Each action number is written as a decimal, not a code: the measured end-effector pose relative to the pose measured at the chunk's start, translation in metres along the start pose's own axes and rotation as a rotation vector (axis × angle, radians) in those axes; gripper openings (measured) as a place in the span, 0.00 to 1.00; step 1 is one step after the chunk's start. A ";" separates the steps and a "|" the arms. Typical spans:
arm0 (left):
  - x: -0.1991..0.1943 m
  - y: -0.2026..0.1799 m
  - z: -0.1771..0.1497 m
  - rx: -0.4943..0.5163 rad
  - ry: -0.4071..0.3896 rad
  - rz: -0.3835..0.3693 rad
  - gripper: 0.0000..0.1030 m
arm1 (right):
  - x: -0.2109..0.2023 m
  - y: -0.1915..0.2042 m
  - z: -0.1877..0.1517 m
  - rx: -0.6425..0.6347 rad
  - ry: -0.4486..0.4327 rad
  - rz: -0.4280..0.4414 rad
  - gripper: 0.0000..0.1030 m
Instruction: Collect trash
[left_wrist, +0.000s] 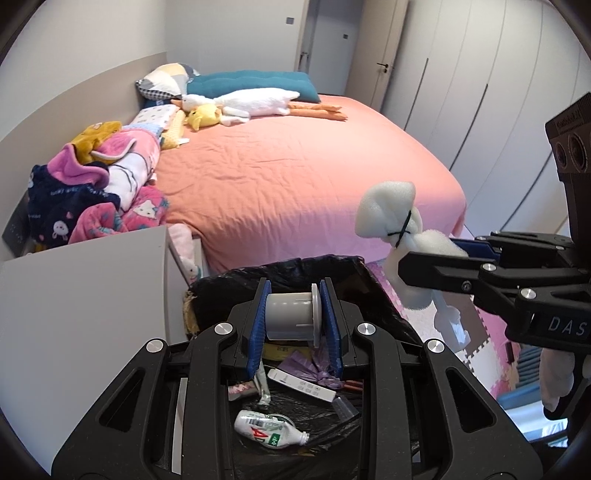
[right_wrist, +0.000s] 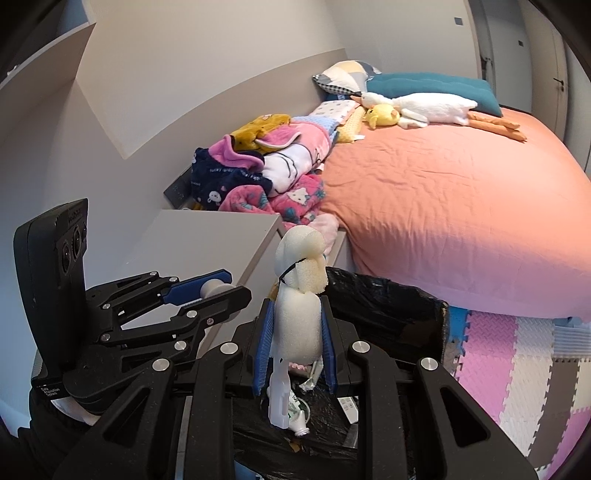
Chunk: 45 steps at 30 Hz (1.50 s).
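My left gripper (left_wrist: 293, 301) is shut on a grey plastic spool (left_wrist: 290, 314) and holds it above the black-lined trash bin (left_wrist: 295, 267). The bin holds a crushed bottle (left_wrist: 267, 430), a white remote-like strip (left_wrist: 301, 384) and purple wrappers. My right gripper (right_wrist: 297, 325) is shut on a white foam bundle (right_wrist: 299, 295) tied with a black band, held above the same bin (right_wrist: 391, 306). The right gripper also shows in the left wrist view (left_wrist: 439, 254) with the foam bundle (left_wrist: 391, 221). The left gripper shows in the right wrist view (right_wrist: 221, 286).
A bed with an orange sheet (left_wrist: 295, 173) lies beyond the bin, with plush toys (left_wrist: 255, 101) and piled clothes (left_wrist: 96, 184). A grey nightstand (left_wrist: 85, 288) stands left of the bin. Pink and white foam floor mats (right_wrist: 517, 369) lie to the right.
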<state>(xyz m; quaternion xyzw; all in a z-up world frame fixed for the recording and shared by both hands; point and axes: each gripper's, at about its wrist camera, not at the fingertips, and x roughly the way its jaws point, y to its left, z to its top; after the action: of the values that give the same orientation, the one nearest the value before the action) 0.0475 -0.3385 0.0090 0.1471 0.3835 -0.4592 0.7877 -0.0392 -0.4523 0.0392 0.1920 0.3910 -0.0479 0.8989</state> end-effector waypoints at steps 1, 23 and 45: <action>0.000 -0.001 0.000 0.002 0.001 -0.001 0.27 | 0.001 0.000 0.001 0.002 -0.002 -0.002 0.25; -0.021 0.010 0.008 -0.062 -0.062 0.055 0.94 | -0.022 -0.006 0.006 0.003 -0.078 -0.055 0.74; -0.026 0.008 0.005 -0.054 -0.067 0.062 0.94 | -0.020 0.001 0.005 -0.005 -0.075 -0.049 0.74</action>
<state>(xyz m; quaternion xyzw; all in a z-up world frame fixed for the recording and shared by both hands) 0.0496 -0.3213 0.0308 0.1221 0.3643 -0.4290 0.8176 -0.0487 -0.4548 0.0569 0.1782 0.3615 -0.0759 0.9120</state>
